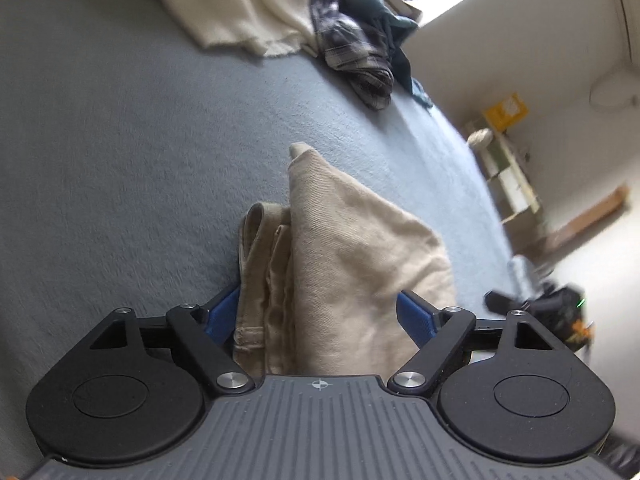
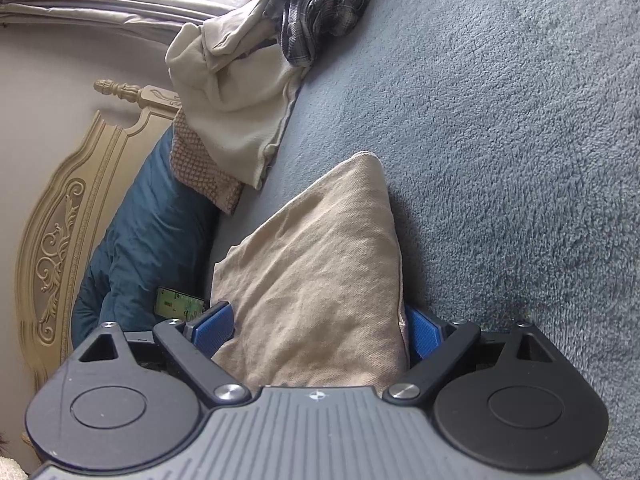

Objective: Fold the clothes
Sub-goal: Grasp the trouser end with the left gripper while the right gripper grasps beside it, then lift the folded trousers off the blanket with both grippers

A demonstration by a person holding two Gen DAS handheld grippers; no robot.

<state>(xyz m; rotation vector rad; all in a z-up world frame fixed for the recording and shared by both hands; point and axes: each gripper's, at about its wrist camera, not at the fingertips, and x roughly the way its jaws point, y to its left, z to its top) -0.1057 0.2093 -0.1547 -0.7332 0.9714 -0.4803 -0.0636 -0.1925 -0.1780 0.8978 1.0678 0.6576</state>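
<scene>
A beige pair of trousers [image 1: 352, 248], folded into a thick bundle with the waistband and belt loops at its left, lies on the blue-grey fleece bed cover [image 1: 140, 160]. My left gripper [image 1: 320, 312] straddles its near end, blue pads wide apart on either side of the cloth, open. In the right wrist view the same beige bundle [image 2: 320, 248] lies on the cover [image 2: 500, 140]. It runs back between the blue pads of my right gripper [image 2: 318, 324], which is also open and flanks the cloth without squeezing it.
A pile of unfolded clothes sits at the far end of the bed: a cream garment [image 1: 240, 4] and a dark plaid one [image 1: 352, 52]. A carved headboard [image 2: 60, 216] and teal pillow [image 2: 148, 232] lie left. The bed edge and a low shelf [image 1: 508, 176] are on the right.
</scene>
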